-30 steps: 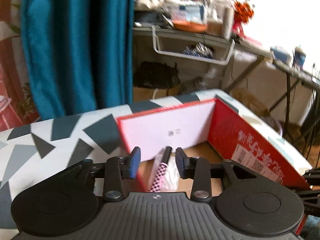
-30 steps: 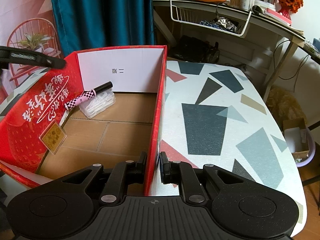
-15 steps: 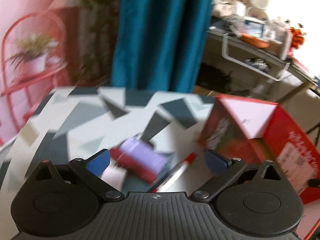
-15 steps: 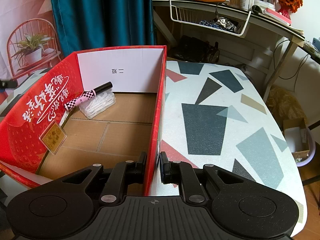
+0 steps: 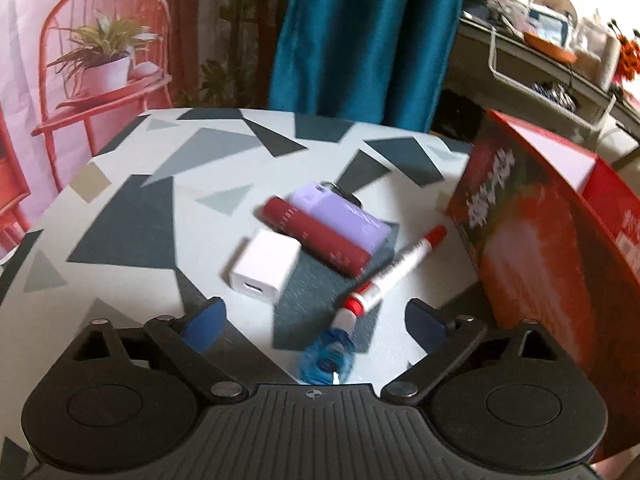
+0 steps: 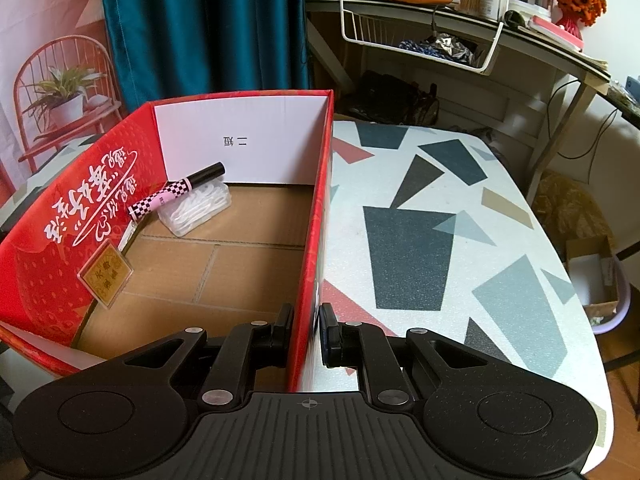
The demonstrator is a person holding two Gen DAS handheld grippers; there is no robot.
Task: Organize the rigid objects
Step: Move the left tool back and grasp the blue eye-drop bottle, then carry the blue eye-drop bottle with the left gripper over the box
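In the left wrist view several small items lie on the patterned table point(image 5: 132, 216): a white charger cube point(image 5: 266, 266), a dark red tube point(image 5: 316, 236), a lilac case point(image 5: 340, 216), a red-and-white marker point(image 5: 396, 272) and a clear blue piece point(image 5: 328, 360). My left gripper point(image 5: 314, 320) hovers over them, its jaws wide and closing. The marker's near end and the blue piece lie between them, untouched. In the right wrist view my right gripper point(image 6: 306, 334) is shut on the near right wall of the red cardboard box point(image 6: 316, 216). Inside lie a checked pink tube point(image 6: 176, 196), a clear pack point(image 6: 198, 208) and a gold card point(image 6: 106, 276).
The red box point(image 5: 540, 240) stands right of the loose items. A teal curtain point(image 6: 200, 28) hangs behind the table. A cluttered desk with a white wire basket point(image 6: 420, 40) stands at the back right. The tabletop point(image 6: 420, 220) right of the box carries nothing.
My left gripper swung left from above the box to over the loose items, sank lower and opened wide. The right gripper has kept still on the box wall.
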